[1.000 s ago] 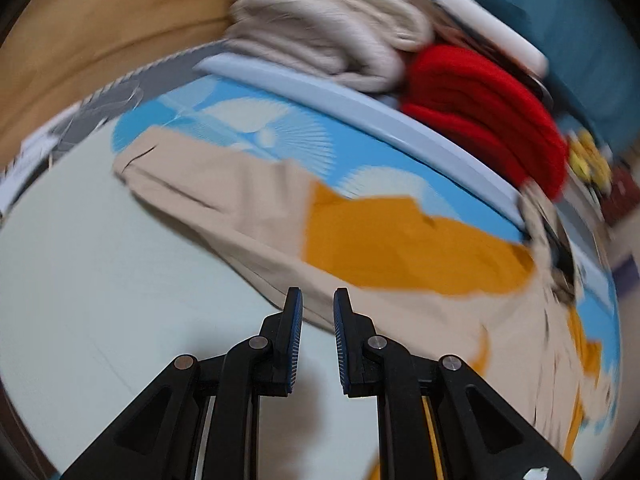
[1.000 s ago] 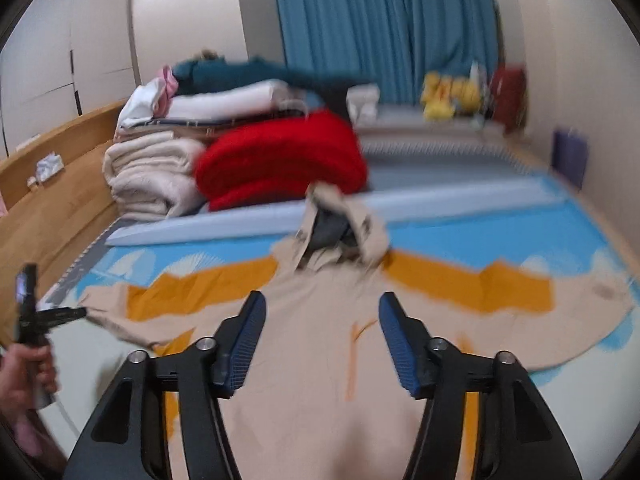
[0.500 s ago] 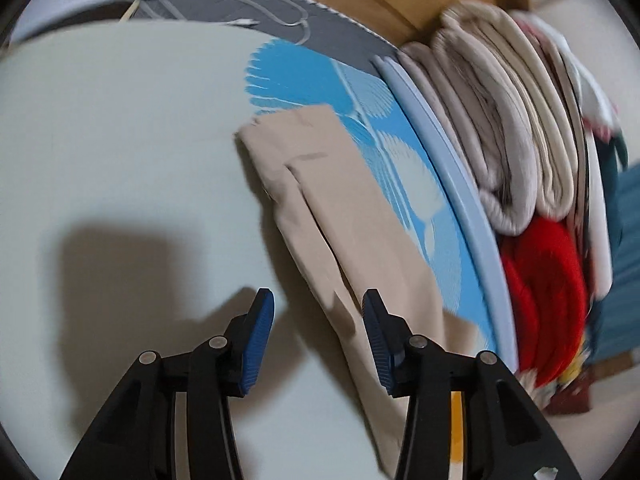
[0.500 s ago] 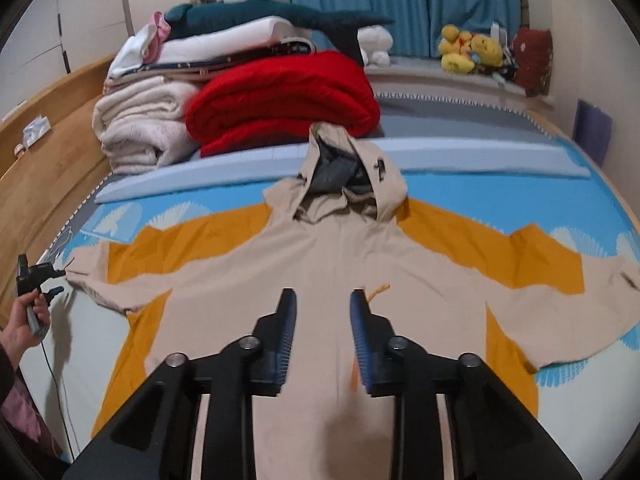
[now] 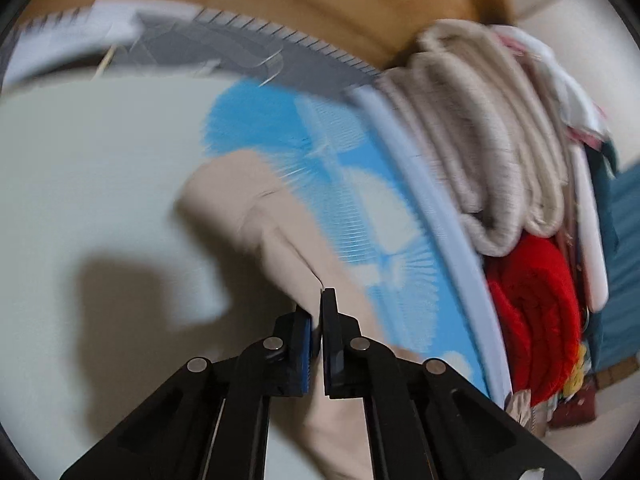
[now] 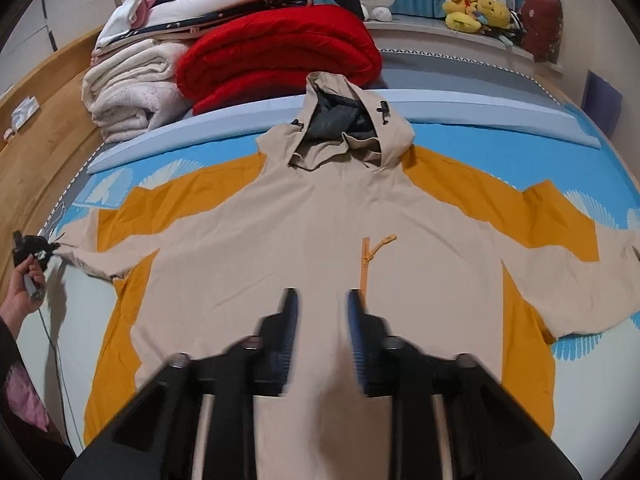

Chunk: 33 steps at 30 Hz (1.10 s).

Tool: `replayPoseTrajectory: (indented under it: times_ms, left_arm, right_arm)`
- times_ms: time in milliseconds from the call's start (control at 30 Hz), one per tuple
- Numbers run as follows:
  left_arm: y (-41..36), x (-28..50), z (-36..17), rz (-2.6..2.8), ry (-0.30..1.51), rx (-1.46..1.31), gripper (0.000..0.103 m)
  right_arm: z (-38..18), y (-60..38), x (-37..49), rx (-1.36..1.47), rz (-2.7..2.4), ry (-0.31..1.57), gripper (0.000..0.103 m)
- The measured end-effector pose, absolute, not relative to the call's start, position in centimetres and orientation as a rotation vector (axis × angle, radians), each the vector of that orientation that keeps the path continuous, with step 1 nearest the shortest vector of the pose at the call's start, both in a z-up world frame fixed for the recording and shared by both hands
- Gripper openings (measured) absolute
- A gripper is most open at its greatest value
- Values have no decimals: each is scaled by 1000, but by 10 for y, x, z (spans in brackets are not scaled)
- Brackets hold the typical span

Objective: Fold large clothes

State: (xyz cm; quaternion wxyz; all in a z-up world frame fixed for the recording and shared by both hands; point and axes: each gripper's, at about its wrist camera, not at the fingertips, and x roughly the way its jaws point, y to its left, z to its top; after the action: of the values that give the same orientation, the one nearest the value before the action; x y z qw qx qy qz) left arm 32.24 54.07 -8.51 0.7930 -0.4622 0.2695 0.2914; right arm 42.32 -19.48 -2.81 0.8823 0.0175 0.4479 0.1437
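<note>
- Looking along my left gripper (image 5: pixel 316 312), I see its fingers pinched nearly together on a fold of the beige sleeve (image 5: pixel 276 232), which runs away toward 11 o'clock over the pale sheet (image 5: pixel 80 184).
- My right gripper (image 6: pixel 322 320) hangs over the lower chest of the jacket (image 6: pixel 312 240), fingers set moderately apart with nothing between them; the blur hides whether the tips touch the cloth.
- The beige-and-orange hooded jacket lies flat and face up on the blue patterned bedcover (image 6: pixel 520 152), both sleeves stretched out toward 9 and 3 o'clock, hood (image 6: pixel 340 124) pointing to 12.
- An orange zipper pull (image 6: pixel 374 248) sits just beyond the right finger, at about 1 o'clock.
- At 9 o'clock in the right view, the left hand (image 6: pixel 28 284) holds its tool at the end of the left cuff.
- Farther off, at 11 to 12 o'clock, a red blanket (image 6: pixel 280 56) sits beside folded cream blankets (image 6: pixel 132 92).
- Farthest, at 1 o'clock, yellow plush toys (image 6: pixel 476 12) rest on a ledge.
</note>
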Motion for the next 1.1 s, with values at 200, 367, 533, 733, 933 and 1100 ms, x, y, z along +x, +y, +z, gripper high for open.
replayPoseTrajectory:
  times_ms: [200,367,533,733,933,1100]
  left_arm:
    - [395,377,31,418,549,-663,1]
    - [212,409,79,101,573,-470,1]
    - [25,425,60,-274,715,-338,12]
    - [-27,406,17,-355,1017,-318,20]
    - [41,361,41,1,1017,-193,22]
    - [66,347,-1,152,1077,-133,22]
  right_arm:
    - [-17,-211,420,64,240,940,11]
    - [-9,-229,414,92,239,942,14]
    - [-5,-248,408,139,226,936,21]
    - [-12,-272,413,202,209,981,36]
    - [-18,-281,426,288,205,1006,42]
    - [-37,-284,444,323,157,1036,46]
